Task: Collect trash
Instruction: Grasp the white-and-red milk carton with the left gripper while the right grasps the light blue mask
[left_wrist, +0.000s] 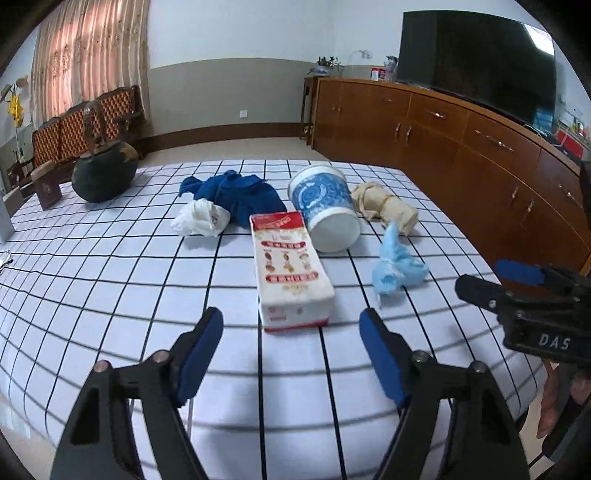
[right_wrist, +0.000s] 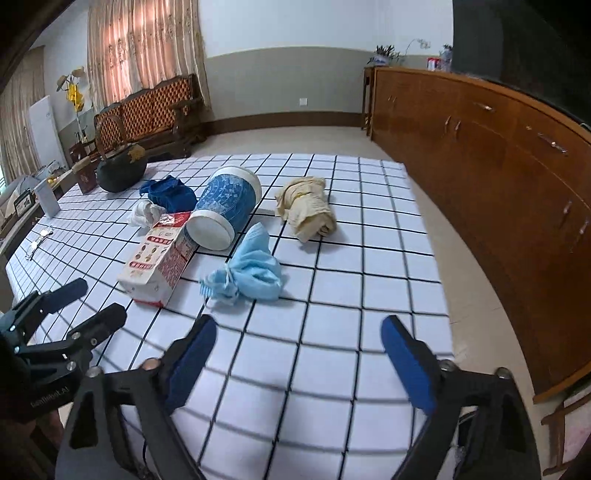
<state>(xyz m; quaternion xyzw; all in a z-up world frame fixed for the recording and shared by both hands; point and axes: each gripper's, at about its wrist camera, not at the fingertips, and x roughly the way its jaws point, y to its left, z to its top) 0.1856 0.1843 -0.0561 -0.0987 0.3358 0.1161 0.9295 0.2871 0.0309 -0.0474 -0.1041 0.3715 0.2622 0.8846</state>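
Observation:
On the checked tablecloth (left_wrist: 110, 280) lie a red-and-white carton (left_wrist: 291, 269) (right_wrist: 157, 264), a tipped blue-and-white cup (left_wrist: 325, 206) (right_wrist: 225, 210), a crumpled light blue mask (left_wrist: 395, 267) (right_wrist: 251, 271), a white tissue wad (left_wrist: 199, 218) (right_wrist: 144, 212), a blue cloth (left_wrist: 232, 192) (right_wrist: 168, 192) and a beige bundle (left_wrist: 384, 208) (right_wrist: 308, 208). My left gripper (left_wrist: 291, 321) is open, just short of the carton's near end. My right gripper (right_wrist: 299, 330) is open over bare cloth, nearer than the mask. Each gripper holds nothing.
A dark round kettle (left_wrist: 103, 173) and a small brown box (left_wrist: 46, 186) stand at the table's far left. A long wooden cabinet (left_wrist: 461, 147) with a television (left_wrist: 476, 62) runs along the right. A wooden bench (right_wrist: 147, 110) sits by the curtains.

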